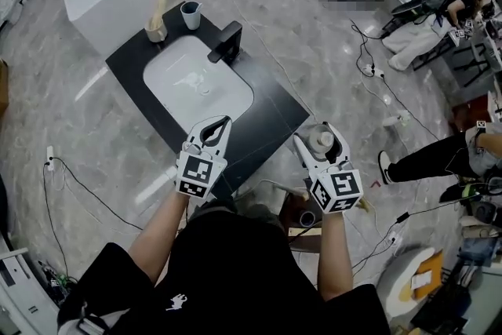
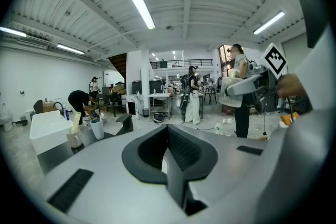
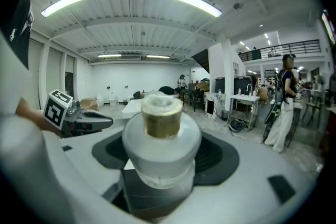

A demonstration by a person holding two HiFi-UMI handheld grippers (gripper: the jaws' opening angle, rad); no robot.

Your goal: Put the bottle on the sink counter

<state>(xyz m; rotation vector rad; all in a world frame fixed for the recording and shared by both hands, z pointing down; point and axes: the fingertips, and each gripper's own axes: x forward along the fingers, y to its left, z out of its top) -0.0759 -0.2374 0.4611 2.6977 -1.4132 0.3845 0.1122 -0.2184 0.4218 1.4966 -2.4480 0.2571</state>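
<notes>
At lower right of the head view, the right tongs [image 1: 318,139] stand wide, clamped round the pale bottle [image 3: 161,139] with its gold neck, just beside the dark worktop's [image 1: 271,110] near corner. At lower centre, the left tongs [image 1: 215,126] are closed tip to tip and empty, seen against the worktop.

Two hand-held grippers [image 1: 223,122] [image 1: 319,135], one bottle [image 1: 320,142], one sink counter [image 1: 267,110], one faucet [image 1: 227,41], two cups [image 1: 156,31] [image 1: 190,14]
</notes>
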